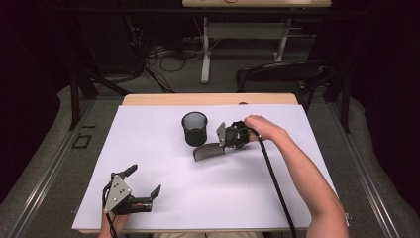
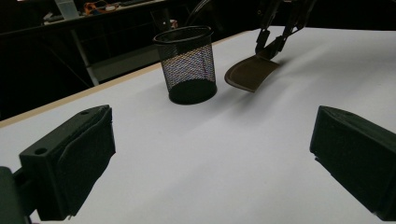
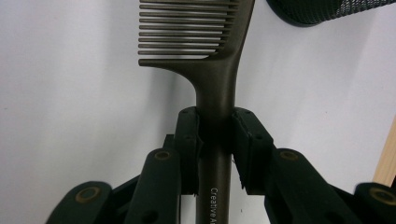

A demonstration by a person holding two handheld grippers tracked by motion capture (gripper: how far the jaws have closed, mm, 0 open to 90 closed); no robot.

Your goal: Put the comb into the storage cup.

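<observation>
Nearest the camera, the left gripper (image 1: 143, 182) rests wide open on the white table (image 1: 208, 198). Farther back, the right gripper (image 3: 215, 135) clamps a comb (image 3: 212, 56) beside a mesh cup (image 1: 194, 128).

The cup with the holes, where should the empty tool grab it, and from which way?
Grip the cup by its rim. It stands upright with its open top clear, so the left tool, jaws wide open, could probably come down from above, one jaw inside and one outside, on the side away from the comb.

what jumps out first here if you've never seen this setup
The right claw is shut on the handle of a dark comb, held mid-table beside a black mesh cup. Near the front left edge, the left claw rests open over bare white table.
</observation>
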